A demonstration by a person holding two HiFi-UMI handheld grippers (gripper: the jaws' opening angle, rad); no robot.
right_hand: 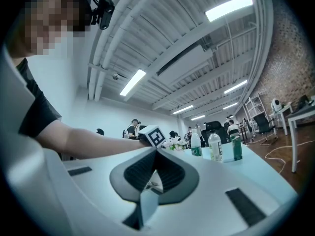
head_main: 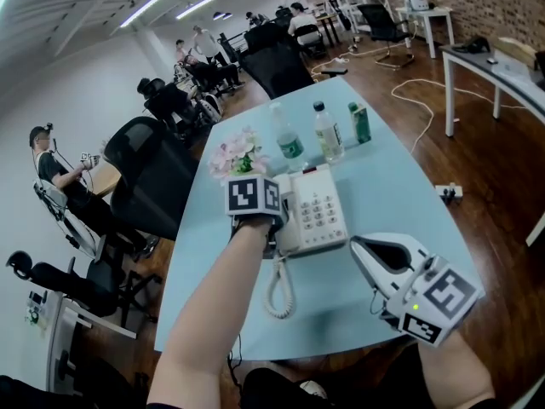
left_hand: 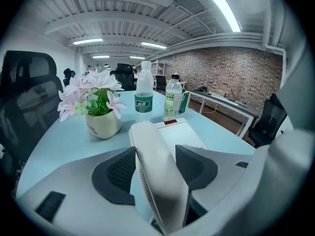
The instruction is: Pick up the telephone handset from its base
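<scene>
A white telephone base [head_main: 319, 216] with a keypad sits mid-table on the pale blue table [head_main: 400, 186]. Its handset [left_hand: 157, 176] lies in the cradle on the base's left side; in the head view my left gripper's marker cube hides it almost entirely. My left gripper [left_hand: 155, 149] straddles the handset. Its dark pads [left_hand: 115, 173] stand either side of it, open, not pressing. A coiled cord [head_main: 279, 290] hangs toward the near edge. My right gripper [head_main: 358, 242] hovers right of the phone with its jaws together, nothing between them.
A pot of pink flowers [head_main: 241, 156] stands just behind the phone. Two water bottles [head_main: 287, 139] [head_main: 327, 133] and a green carton [head_main: 360, 123] stand further back. Black office chairs [head_main: 149, 177] line the table's left side, and people sit beyond them.
</scene>
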